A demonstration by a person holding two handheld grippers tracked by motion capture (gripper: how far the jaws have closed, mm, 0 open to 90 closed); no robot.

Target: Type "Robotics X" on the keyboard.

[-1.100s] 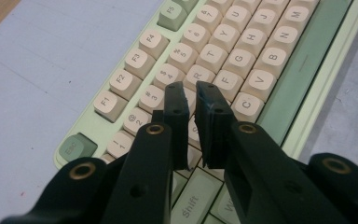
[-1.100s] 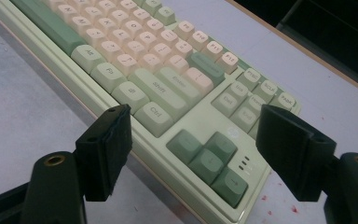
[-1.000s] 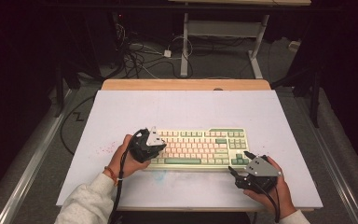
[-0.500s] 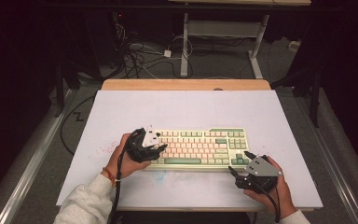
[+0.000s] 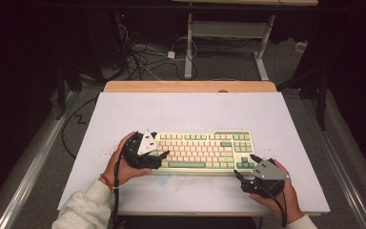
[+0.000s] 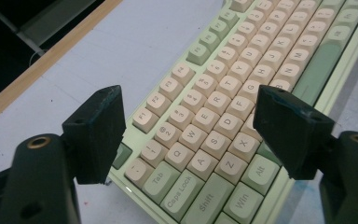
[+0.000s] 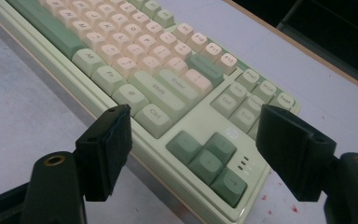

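A green and cream mechanical keyboard (image 5: 202, 150) lies flat on the white table cover (image 5: 190, 109), in the near half of it and about in the middle from side to side, with its long edge parallel to the person's side of the table. The left gripper (image 5: 161, 155) is at the left end of the keyboard, held by the left hand (image 5: 124, 160). Its jaws have just been opening and now they stand wide apart; in the left gripper view (image 6: 189, 133) they are over the left end of the keyboard, above the Tab and Caps Lock corner, and the pads do not press on it. The right gripper (image 5: 245, 167) is at the near right corner of the keyboard, in the right hand (image 5: 279, 193). Its jaws are also spread wide; in the right gripper view (image 7: 193, 147) the corner with the dark green arrow keys (image 7: 209, 161) lies between them, and nothing is clamped.
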